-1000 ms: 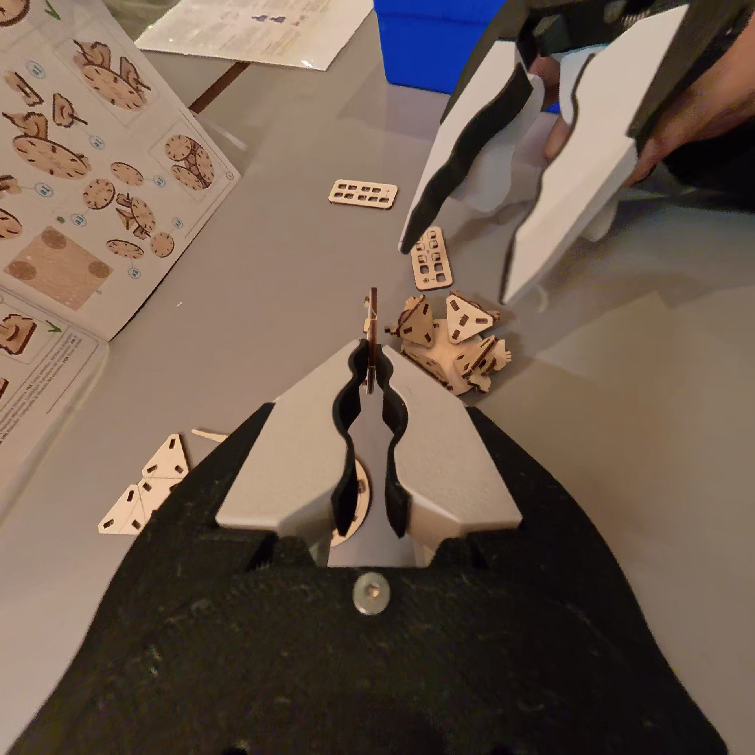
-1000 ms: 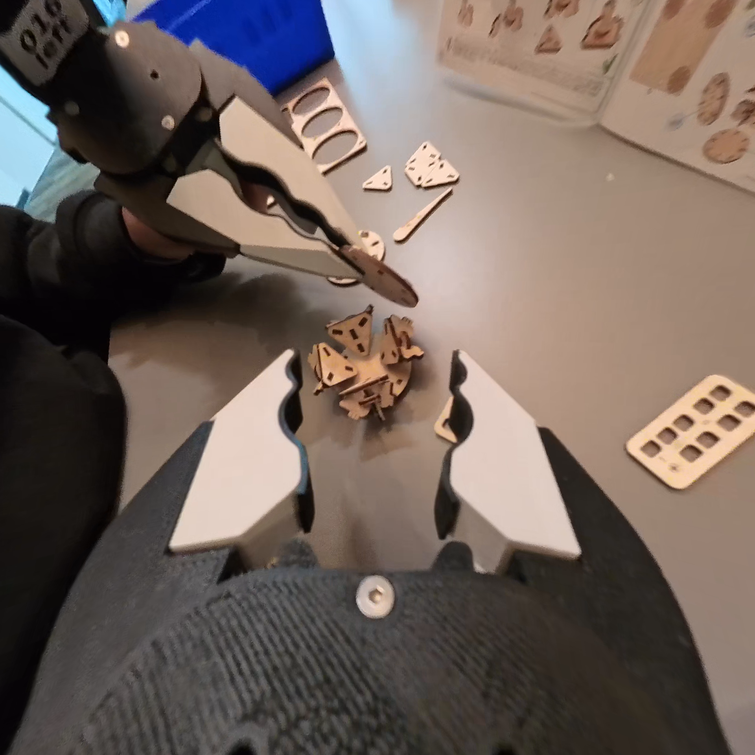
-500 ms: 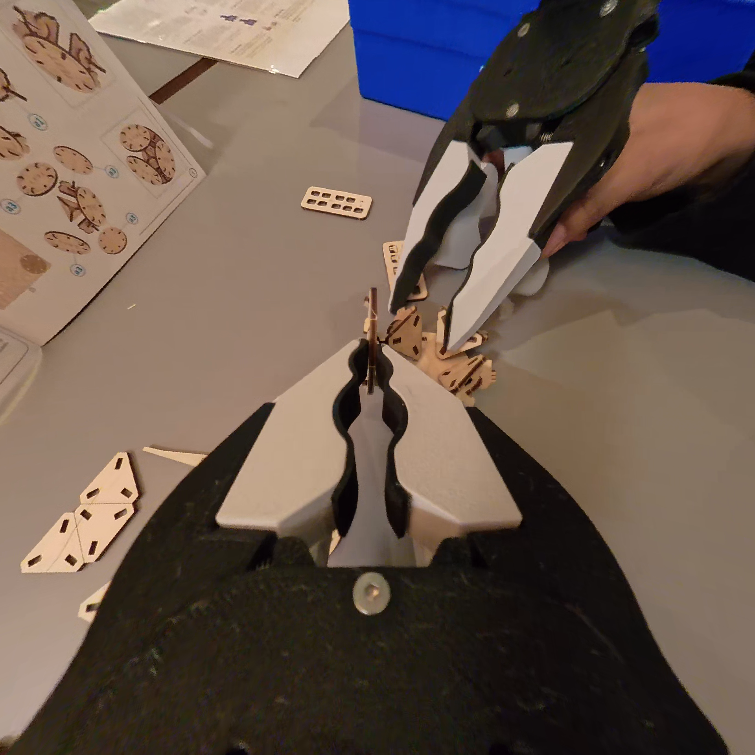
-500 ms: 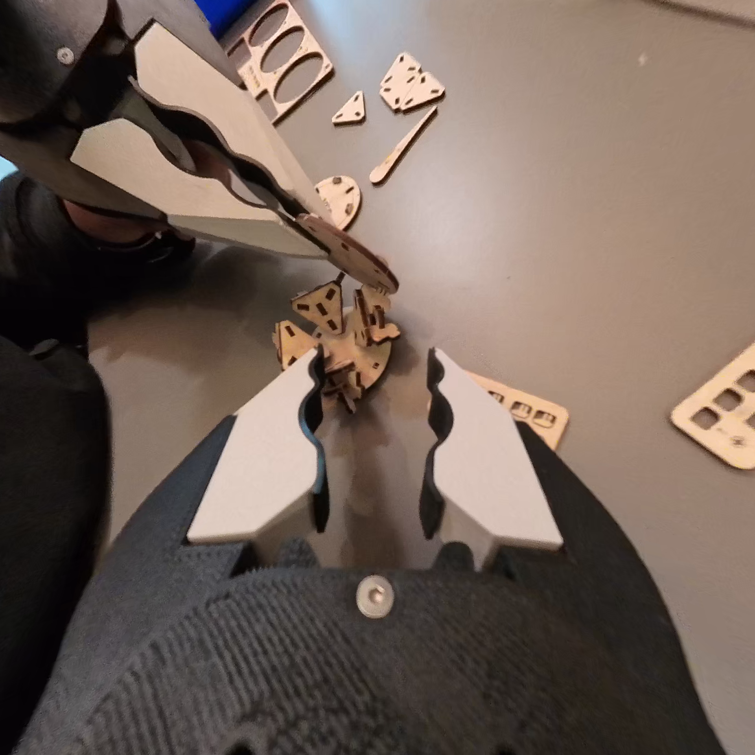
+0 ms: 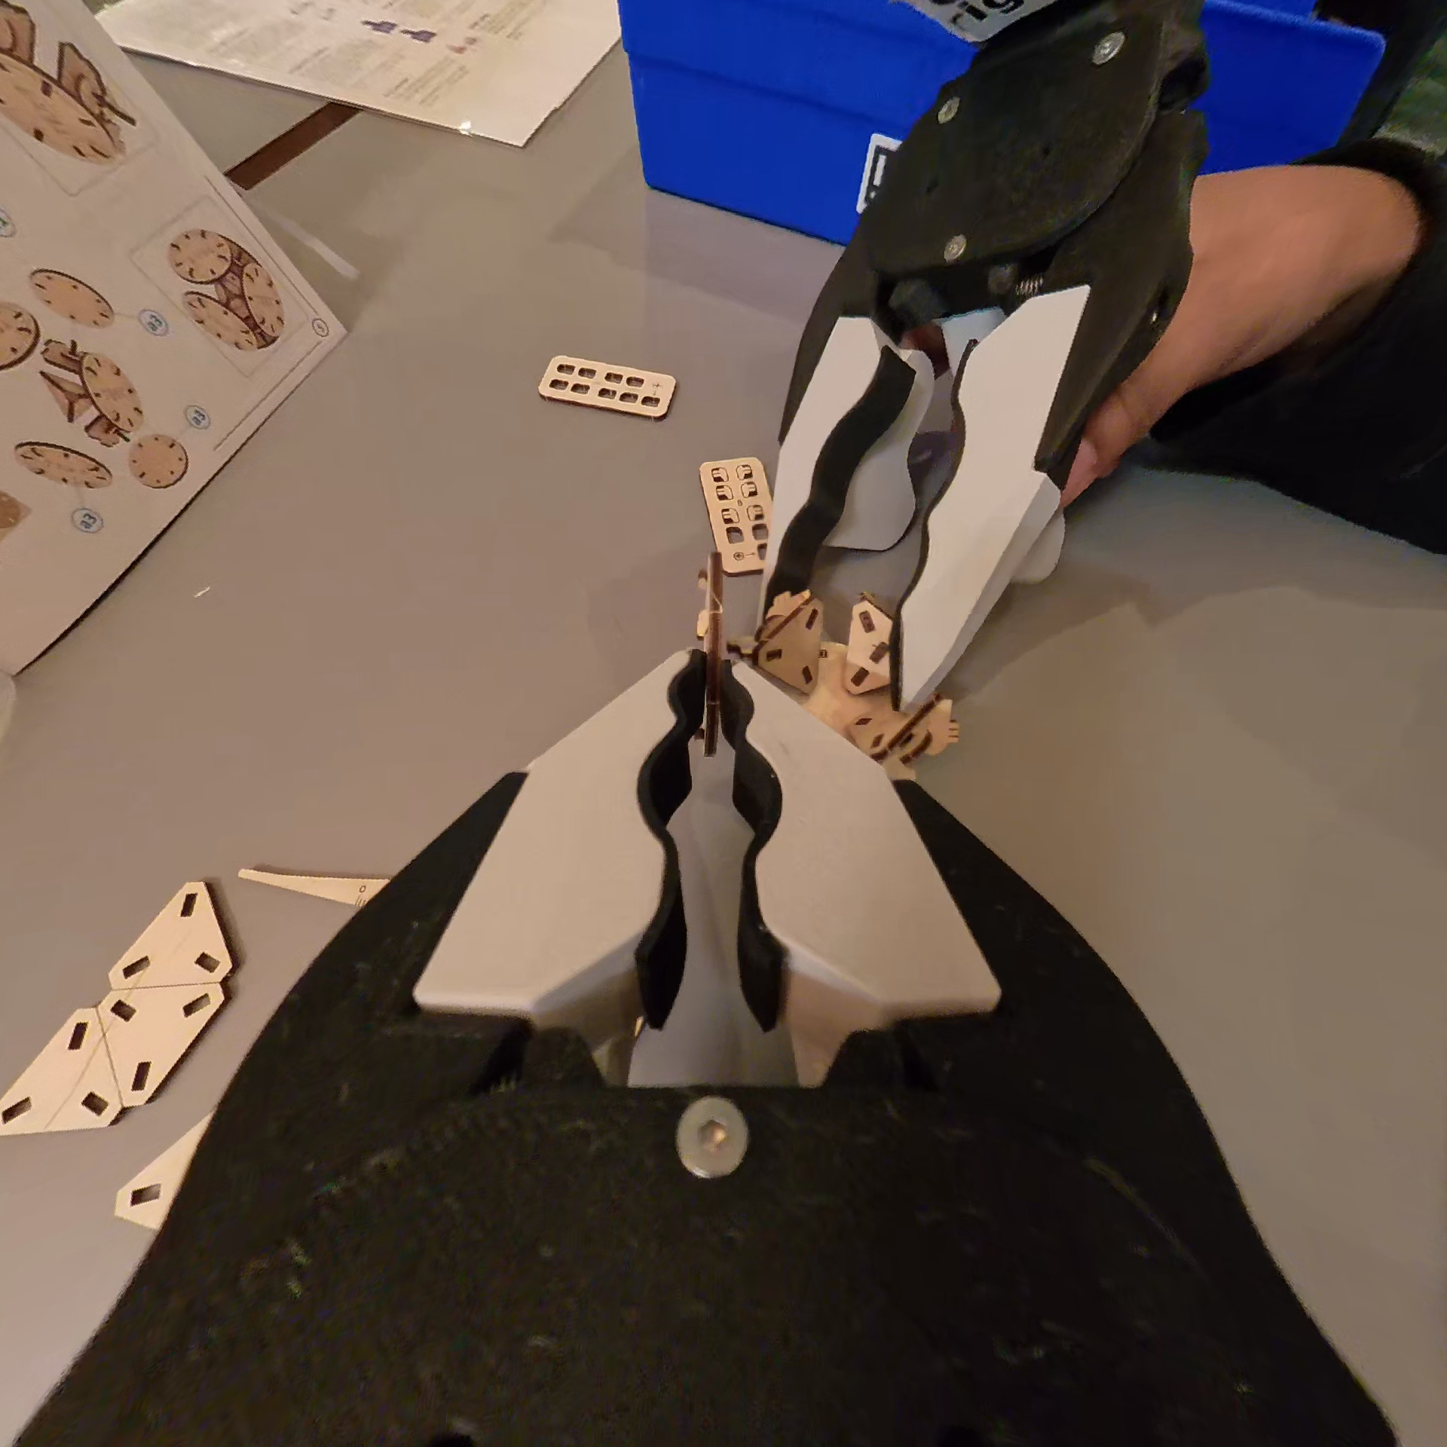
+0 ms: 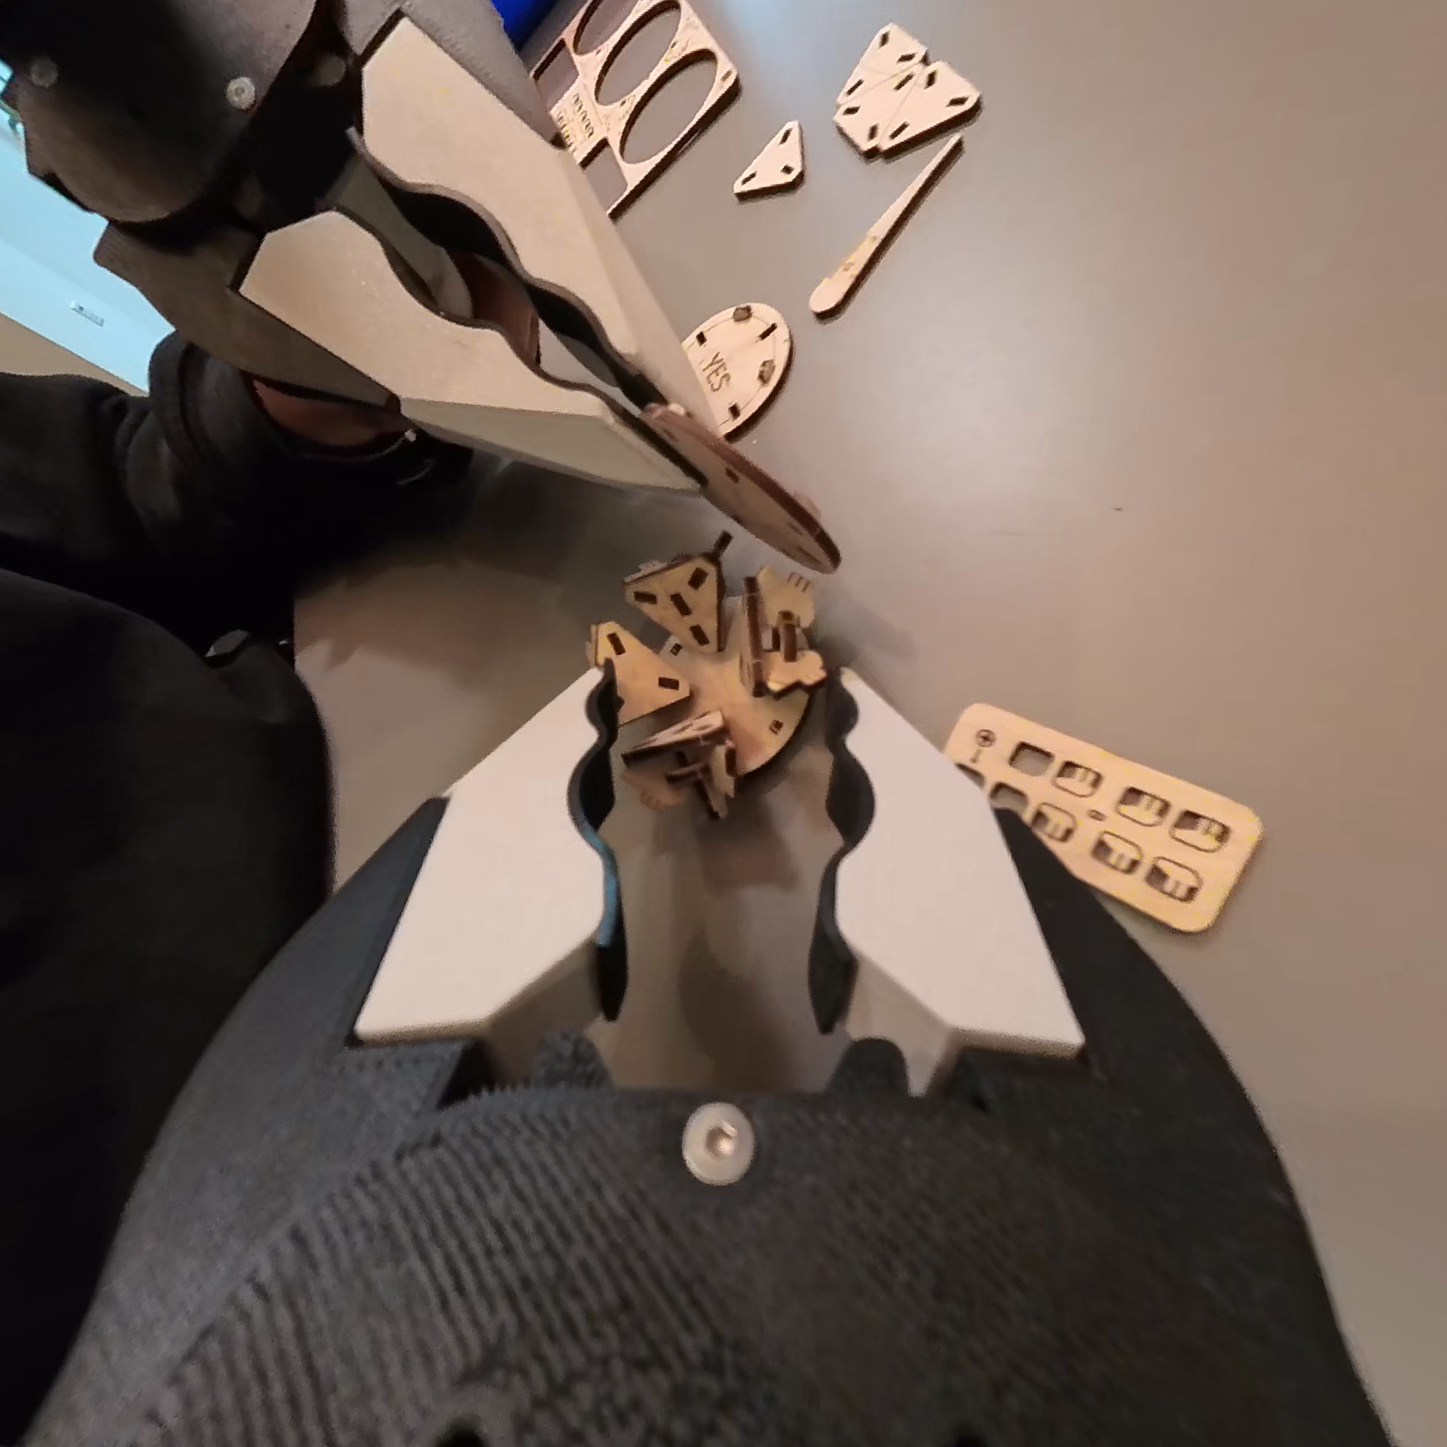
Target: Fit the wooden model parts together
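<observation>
While L gripper [image 5: 711, 689] clamps wooden disc [image 6: 771, 513] | R gripper [image 6: 716, 697] part-open, straddling wooden assembly [image 6: 705, 689], grip unclear | blue bin [image 5: 752, 133] contents hidden

Light was dim and warm. Soft shadows fell on the grey table [image 5: 438, 548]. Wide-angle bending showed at the edges; near foreground blurred, table sheen faint.

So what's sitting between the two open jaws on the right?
A half-built wooden puzzle assembly, standing on the grey table; the right wrist view shows it best.
</observation>
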